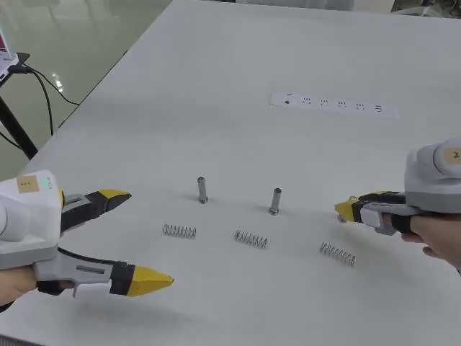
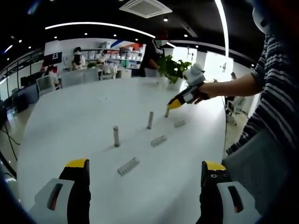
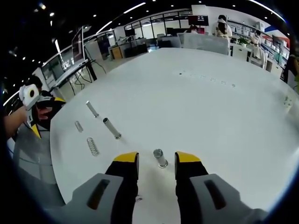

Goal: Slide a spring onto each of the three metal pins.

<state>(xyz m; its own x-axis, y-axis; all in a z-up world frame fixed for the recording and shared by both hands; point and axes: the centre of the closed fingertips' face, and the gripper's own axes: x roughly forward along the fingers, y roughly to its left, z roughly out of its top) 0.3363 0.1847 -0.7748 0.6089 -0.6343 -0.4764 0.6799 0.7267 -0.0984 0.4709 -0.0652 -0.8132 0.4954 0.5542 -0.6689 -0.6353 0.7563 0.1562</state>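
Two metal pins (image 1: 202,189) (image 1: 275,201) stand upright on the white table (image 1: 216,108). A third pin (image 3: 160,157) stands between the tips of my right gripper (image 3: 157,156) (image 1: 346,210), which is open with a gap on each side of the pin. Three springs (image 1: 179,231) (image 1: 251,239) (image 1: 337,254) lie flat in a row in front of the pins. My left gripper (image 1: 148,238) (image 2: 145,164) hovers at the near left, wide open and holding nothing, its jaws pointing toward the nearest spring (image 2: 128,166).
A white power strip (image 1: 333,104) lies farther back on the table. The table's left edge (image 1: 86,94) runs diagonally, with cables and a stand (image 1: 21,108) beyond it. People and desks (image 2: 79,60) sit in the room behind.
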